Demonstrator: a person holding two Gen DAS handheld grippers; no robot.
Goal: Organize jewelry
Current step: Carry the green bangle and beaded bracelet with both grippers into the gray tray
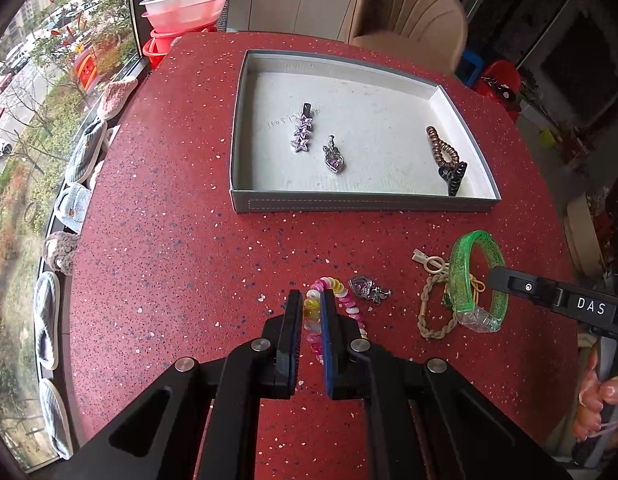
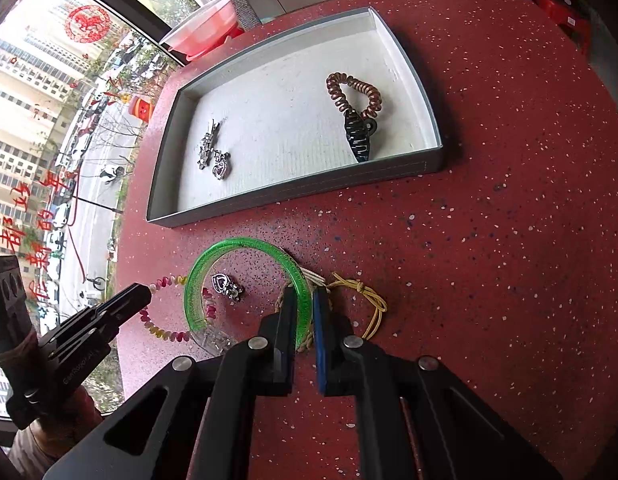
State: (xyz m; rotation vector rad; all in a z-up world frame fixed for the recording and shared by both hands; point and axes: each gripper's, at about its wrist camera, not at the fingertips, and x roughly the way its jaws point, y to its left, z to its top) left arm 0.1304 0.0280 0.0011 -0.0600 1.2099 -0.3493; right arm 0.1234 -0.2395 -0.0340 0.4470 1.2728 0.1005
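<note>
- Left gripper (image 1: 311, 296): down at the table, fingers nearly closed around one side of the pink/yellow bead bracelet (image 1: 329, 286). Beads sit in the narrow gap between the pads; can't tell if it is lifted or lying on the table. Right wrist view shows the same gripper (image 2: 143, 294) side-on, with the bead loop (image 2: 165, 282) running from its tip.
- Silver heart charm (image 1: 367, 289): on the table just right of the bead bracelet, loose. In the right view it shows through the bangle's ring (image 2: 227, 285).
- Braided beige cord loop (image 1: 433, 306) and small cream clip (image 1: 429, 261): on the table, near the left side of the green bangle; contact unclear.
- Right gripper (image 2: 302, 300): jaws close together, pinching the rim of the green glitter bangle (image 2: 245, 246). Bangle stands on edge, tilted, its clear section low near the table. Left view: gripper (image 1: 495, 280) meets the bangle (image 1: 475, 276) on its right side.
- Yellow cord (image 2: 369, 300): on the table just right of the right gripper's blue pad.
- Grey tray (image 1: 361, 202), far side of the red speckled table (image 1: 169, 220), apart from the loose pieces. Inside, left to right: star hair clip (image 1: 302, 131), heart pendant (image 1: 333, 158), brown spiral hair tie (image 1: 441, 146) touching a black claw clip (image 1: 453, 178) near the right wall.
</note>
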